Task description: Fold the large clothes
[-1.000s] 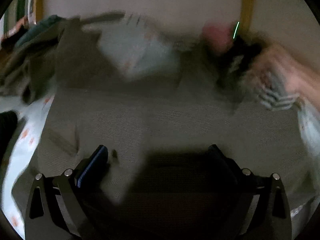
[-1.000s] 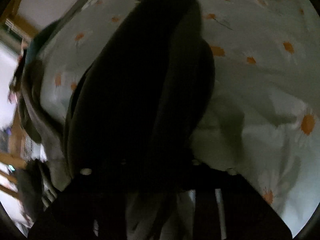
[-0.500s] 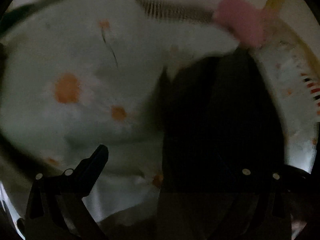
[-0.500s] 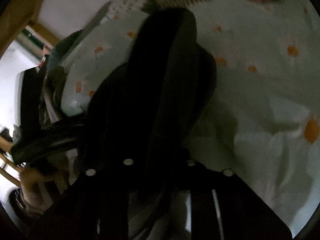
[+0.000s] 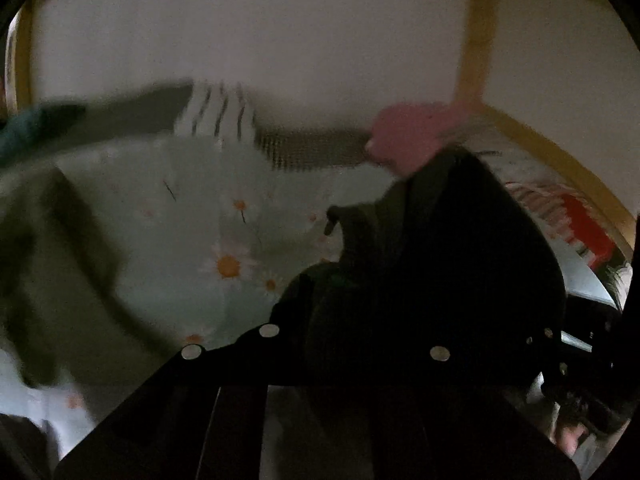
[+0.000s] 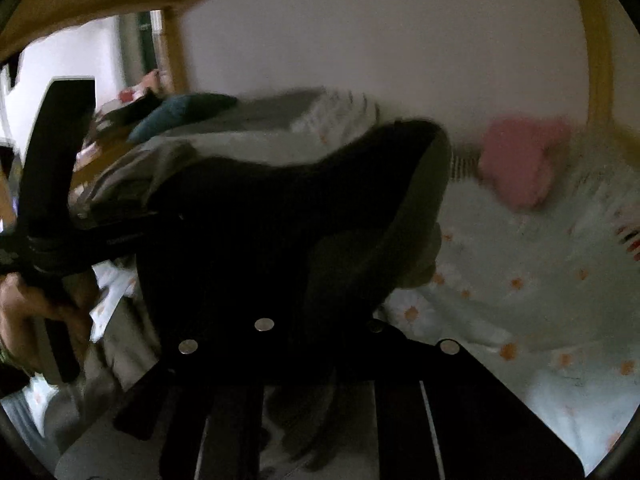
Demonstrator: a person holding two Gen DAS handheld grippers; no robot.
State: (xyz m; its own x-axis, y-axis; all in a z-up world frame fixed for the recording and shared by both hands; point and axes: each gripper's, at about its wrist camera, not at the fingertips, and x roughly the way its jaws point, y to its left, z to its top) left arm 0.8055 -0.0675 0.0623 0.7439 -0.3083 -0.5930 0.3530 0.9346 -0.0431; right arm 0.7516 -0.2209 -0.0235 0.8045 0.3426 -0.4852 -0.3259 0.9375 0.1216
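garment: dark garment (image 5: 440, 280) bunched and lifted above the daisy-print sheet (image 5: 224, 240), hanging between the two tools; blurred in both views
left gripper (image 5: 352, 344): closed on the dark cloth, which swallowed the fingertips, a thick wad piled over the jaws
right gripper (image 6: 316, 332): also clamped on the same cloth, folds draped over and below the jaws (tips not visible)
handling: judged soft and limp, fairly thick so some weight; it should sag and bunch rather than hold a crease, not fragile, unlikely to slip from a firm pinch
where to hold: judged best at an edge or corner, one per tool, well apart, so the cloth can be pulled flat; the present grabs looked like mid-wad handfuls
background: pink item (image 6: 520, 168) near the wall, striped cloth (image 5: 216, 116) and other clothes (image 6: 180, 112) heaped at the far side
other: left hand (image 6: 24, 304) seen in the right view, holding its tool
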